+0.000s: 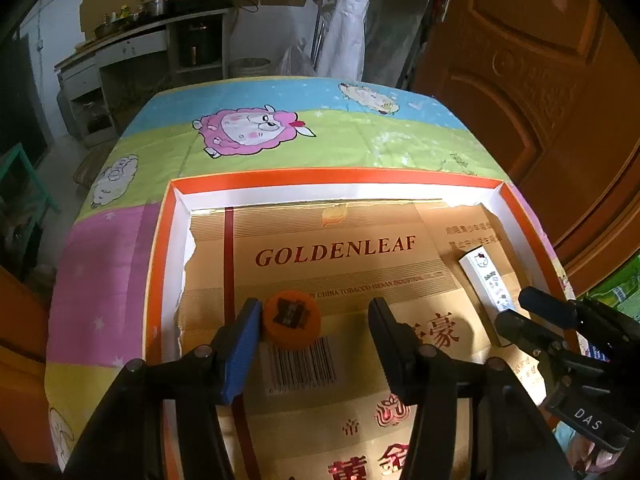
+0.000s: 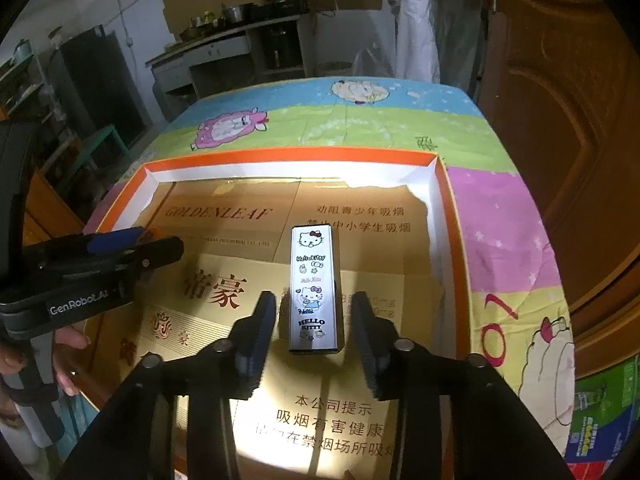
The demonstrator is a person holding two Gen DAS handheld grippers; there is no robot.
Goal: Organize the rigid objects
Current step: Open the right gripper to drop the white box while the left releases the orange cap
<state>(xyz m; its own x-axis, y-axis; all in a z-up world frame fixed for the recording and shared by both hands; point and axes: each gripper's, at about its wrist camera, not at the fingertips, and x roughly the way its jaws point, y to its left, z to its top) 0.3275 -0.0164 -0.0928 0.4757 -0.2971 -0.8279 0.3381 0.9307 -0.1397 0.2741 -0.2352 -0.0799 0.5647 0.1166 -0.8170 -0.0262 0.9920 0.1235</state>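
An orange round cap (image 1: 292, 323) with a dark mark on top lies on the gold cardboard lining of a shallow orange-rimmed box (image 1: 320, 178). It sits between the fingers of my left gripper (image 1: 315, 322), right beside the blue left pad (image 1: 240, 356) and well apart from the other finger; the jaws stand wide. A white Hello Kitty case (image 2: 314, 280) lies flat in the same box (image 2: 280, 157), between the fingers of my right gripper (image 2: 314, 316), with a gap on each side. Each gripper shows in the other view: right gripper (image 1: 516, 312), left gripper (image 2: 160, 246).
The box rests on a cartoon-sheep quilt (image 1: 260, 128) that covers the table. A wooden door (image 1: 540, 80) stands to the right, a kitchen counter (image 1: 160, 28) behind. A person's hand (image 2: 68, 340) holds the left gripper. Green packaging (image 2: 600, 412) lies at the right.
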